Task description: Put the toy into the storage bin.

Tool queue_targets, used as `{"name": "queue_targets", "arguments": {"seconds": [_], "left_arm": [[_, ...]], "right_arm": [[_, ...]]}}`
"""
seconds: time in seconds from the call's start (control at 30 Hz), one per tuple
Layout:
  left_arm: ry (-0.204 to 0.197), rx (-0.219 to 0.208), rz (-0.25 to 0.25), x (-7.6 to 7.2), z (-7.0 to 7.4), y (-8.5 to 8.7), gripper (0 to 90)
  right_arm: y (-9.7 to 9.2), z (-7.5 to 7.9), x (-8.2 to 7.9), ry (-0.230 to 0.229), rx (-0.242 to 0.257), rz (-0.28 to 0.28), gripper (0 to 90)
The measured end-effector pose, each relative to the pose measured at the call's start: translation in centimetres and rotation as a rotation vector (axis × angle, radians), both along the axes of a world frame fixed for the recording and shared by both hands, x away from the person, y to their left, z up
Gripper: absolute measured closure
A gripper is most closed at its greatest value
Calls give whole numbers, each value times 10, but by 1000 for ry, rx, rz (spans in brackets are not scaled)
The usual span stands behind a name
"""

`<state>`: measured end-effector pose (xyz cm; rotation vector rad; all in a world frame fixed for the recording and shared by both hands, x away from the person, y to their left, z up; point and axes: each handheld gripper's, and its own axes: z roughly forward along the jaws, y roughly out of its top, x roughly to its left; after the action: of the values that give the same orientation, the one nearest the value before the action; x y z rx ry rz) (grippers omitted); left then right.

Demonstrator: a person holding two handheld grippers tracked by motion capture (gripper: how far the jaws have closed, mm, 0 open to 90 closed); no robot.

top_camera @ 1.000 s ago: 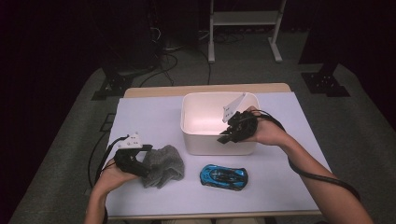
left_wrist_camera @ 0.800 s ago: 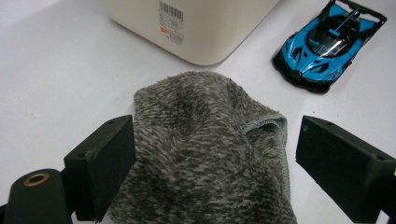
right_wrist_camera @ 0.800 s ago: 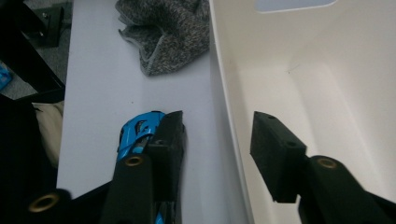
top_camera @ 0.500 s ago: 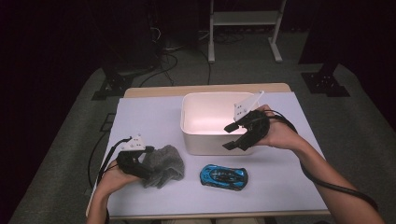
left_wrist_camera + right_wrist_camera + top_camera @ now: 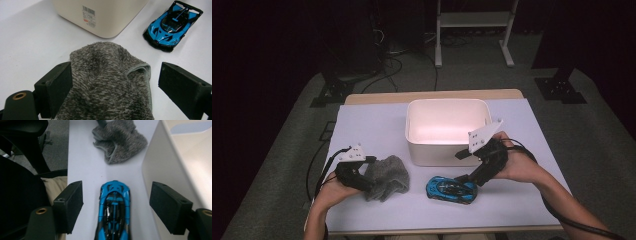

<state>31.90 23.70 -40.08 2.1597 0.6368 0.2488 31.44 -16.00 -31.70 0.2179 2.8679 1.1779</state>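
Right claw (image 5: 116, 205): jaws spread, just been opening, pads clear of everything. Car (image 5: 115, 210), blue, lies on the counter (image 5: 85, 157) between the jaws, lengthwise, touching neither. Tub (image 5: 175, 157), cream, just beside the claw's right jaw. Cloth (image 5: 120, 137), grey, farther ahead, past the car's nose.

Left claw (image 5: 112, 85): jaws spread. Cloth (image 5: 110, 85) bunched between them, against the left pad, apart from the right. Car (image 5: 172, 25) ahead to the right; tub (image 5: 105, 15) ahead, beyond the cloth.
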Motion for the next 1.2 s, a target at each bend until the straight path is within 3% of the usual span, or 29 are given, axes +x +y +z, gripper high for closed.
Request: {"name": "queue_targets", "arguments": {"seconds": [0.3, 0.53, 1.2], "left_arm": [[2, -2, -4, 0, 0, 0, 111], [-1, -5, -9, 0, 0, 2, 112], [-1, -25, -11, -1, 2, 5, 112]], "right_arm": [[8, -57, -3, 53, -56, -39, 212], [20, -88, 0, 59, -98, -48, 185], [37, -121, 6, 33, -170, -68, 166]]}}
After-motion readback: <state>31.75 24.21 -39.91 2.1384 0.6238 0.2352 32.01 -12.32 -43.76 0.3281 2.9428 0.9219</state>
